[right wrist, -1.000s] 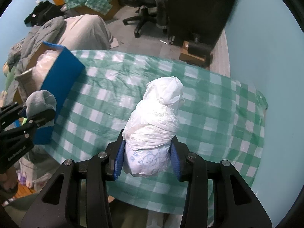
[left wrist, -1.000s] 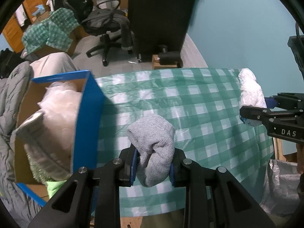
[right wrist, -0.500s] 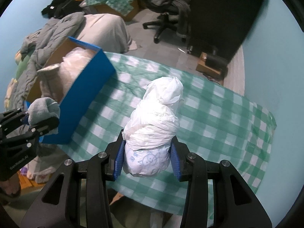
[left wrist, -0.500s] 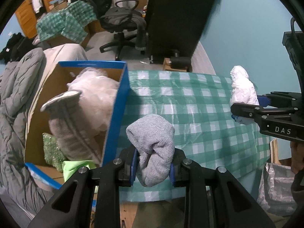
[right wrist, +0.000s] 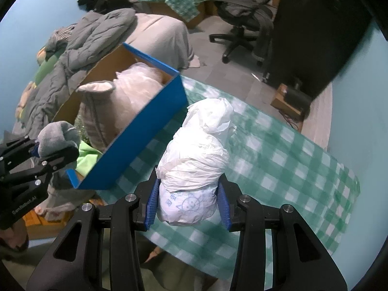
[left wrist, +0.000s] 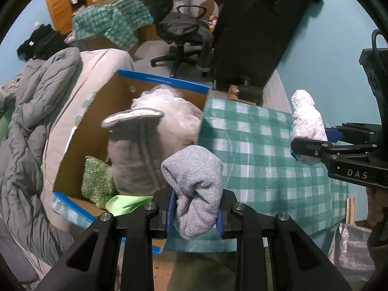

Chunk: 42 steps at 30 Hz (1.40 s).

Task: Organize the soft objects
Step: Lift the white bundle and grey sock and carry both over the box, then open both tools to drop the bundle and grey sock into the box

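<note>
- Nearest, the left gripper (left wrist: 194, 214) has its blue-padded fingers (left wrist: 169, 212) pressed narrow on a rolled grey knitted sock (left wrist: 195, 189), held in the air at the edge of the box, where it meets the table.
- Likewise the right gripper (right wrist: 188, 208) clamps a white crumpled plastic-wrapped bundle with a pale blue print (right wrist: 196, 167), lifted above the green-and-white checked tablecloth (right wrist: 278, 160).
- Just beyond the sock stands a blue cardboard box with a brown inside (left wrist: 167, 80), at the tablecloth's left edge.
- Inside it lie a grey plush cushion with a white rim (left wrist: 133, 150), a translucent white fluffy bag (left wrist: 177, 114), a glittery green piece (left wrist: 95, 181) and a lime green cloth (left wrist: 123, 203).
- Left of the box a grey quilted jacket (left wrist: 31, 111) lies heaped.
- Farthest back stand a black office chair (left wrist: 184, 36) and a tall black cabinet (left wrist: 254, 29).
</note>
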### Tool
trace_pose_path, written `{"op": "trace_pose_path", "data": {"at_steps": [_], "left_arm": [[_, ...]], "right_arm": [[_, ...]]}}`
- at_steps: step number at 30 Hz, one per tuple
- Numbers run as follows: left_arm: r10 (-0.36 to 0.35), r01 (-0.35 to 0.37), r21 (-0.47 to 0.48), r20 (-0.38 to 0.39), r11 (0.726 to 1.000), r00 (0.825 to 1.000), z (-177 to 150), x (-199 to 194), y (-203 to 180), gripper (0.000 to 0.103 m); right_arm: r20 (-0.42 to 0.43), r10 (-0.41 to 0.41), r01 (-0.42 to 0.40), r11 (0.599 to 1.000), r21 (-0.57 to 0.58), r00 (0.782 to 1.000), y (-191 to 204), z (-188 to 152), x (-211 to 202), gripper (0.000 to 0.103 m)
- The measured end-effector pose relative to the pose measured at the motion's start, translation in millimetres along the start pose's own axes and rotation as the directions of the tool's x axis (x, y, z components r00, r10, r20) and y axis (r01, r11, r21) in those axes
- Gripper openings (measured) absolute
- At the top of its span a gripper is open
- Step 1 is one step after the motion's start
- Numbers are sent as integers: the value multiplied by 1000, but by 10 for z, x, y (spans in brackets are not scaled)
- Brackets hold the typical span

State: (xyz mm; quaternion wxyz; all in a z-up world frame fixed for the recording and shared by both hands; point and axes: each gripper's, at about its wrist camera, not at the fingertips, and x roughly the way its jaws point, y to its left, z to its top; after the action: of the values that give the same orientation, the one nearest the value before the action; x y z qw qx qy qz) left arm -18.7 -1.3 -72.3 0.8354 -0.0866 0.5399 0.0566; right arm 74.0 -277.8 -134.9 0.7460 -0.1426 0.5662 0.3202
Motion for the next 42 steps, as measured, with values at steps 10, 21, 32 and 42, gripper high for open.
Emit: {"op": "trace_pose_path", "data": {"at_steps": [10,21,32,42], "left_arm": [[40,-40,-95,0,995,999,30,17,488,26],[68,-71,-170,-21,983,997,113,174,1049,26],[76,-84,-182,-50,980,996,270,390,1392,26],[69,-83,-179,-83,980,994,349,575,1521,32]], "right_arm": [[-3,33,-33,997,-77,999,337,361,165,41],[-16,64,-66,988,-141,998,753,804,391,41],[-15,81,-82,979,-186,997,1190,1305,593,41],[-44,91,-98,975,-201,995,1448,1641,872,42]]}}
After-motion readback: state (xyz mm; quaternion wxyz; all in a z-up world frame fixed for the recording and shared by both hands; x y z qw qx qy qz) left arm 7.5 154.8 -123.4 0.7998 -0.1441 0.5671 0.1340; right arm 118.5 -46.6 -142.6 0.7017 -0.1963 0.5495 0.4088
